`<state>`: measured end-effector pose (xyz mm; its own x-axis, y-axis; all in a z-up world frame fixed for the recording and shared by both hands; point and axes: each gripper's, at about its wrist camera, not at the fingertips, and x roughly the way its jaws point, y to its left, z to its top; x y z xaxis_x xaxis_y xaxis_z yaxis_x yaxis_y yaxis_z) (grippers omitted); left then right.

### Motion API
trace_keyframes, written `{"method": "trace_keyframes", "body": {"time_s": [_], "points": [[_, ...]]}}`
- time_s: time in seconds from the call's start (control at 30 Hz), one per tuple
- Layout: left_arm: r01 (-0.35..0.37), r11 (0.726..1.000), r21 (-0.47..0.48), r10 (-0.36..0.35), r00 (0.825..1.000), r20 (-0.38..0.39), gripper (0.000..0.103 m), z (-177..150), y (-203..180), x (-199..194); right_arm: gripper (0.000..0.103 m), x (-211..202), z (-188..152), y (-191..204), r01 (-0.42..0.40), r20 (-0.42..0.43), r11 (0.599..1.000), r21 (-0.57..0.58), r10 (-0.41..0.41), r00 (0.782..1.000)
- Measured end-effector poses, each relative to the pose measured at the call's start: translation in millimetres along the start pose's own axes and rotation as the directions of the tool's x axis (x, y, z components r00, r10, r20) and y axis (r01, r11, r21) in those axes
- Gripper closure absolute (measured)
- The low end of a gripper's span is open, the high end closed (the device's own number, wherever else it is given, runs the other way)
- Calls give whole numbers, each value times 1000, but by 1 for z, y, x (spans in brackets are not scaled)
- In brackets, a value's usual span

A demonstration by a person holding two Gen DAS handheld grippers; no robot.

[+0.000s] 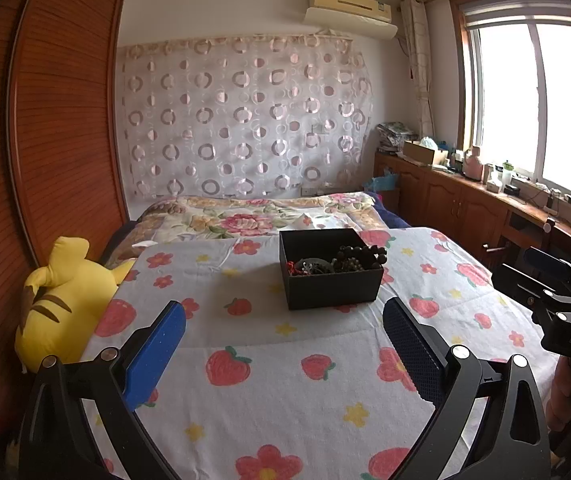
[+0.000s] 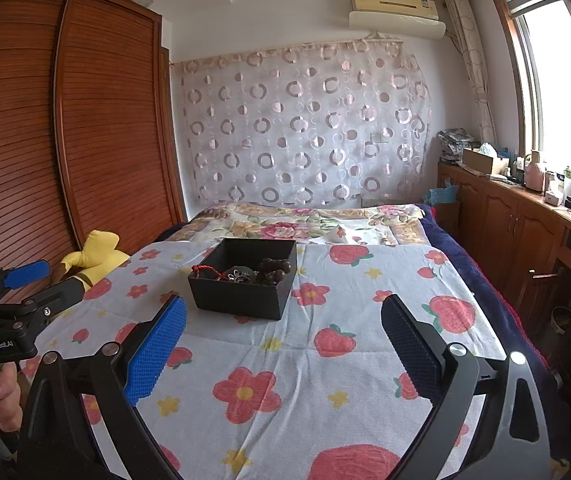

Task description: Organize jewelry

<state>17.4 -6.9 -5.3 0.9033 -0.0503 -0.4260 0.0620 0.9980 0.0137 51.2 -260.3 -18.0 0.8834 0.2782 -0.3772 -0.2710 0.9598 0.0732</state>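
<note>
A black open box sits on the strawberry-print cloth on the bed; it also shows in the right wrist view. It holds dark bead bracelets, a red cord and silvery pieces. My left gripper is open and empty, short of the box. My right gripper is open and empty, just before the box's near right corner. Each gripper shows at the edge of the other's view: the right gripper, the left gripper.
A yellow plush toy lies at the bed's left edge beside a wooden wardrobe. A floral quilt lies behind the box. Wooden cabinets with clutter run under the window at the right.
</note>
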Motion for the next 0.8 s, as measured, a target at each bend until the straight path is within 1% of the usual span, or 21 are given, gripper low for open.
{"method": "trace_keyframes", "body": {"time_s": [0.8], "points": [[-4,1000,-2,4,1000,3,8,-1,1,1,4,0,-1,0,0,1,1000,2,0,1000]]}}
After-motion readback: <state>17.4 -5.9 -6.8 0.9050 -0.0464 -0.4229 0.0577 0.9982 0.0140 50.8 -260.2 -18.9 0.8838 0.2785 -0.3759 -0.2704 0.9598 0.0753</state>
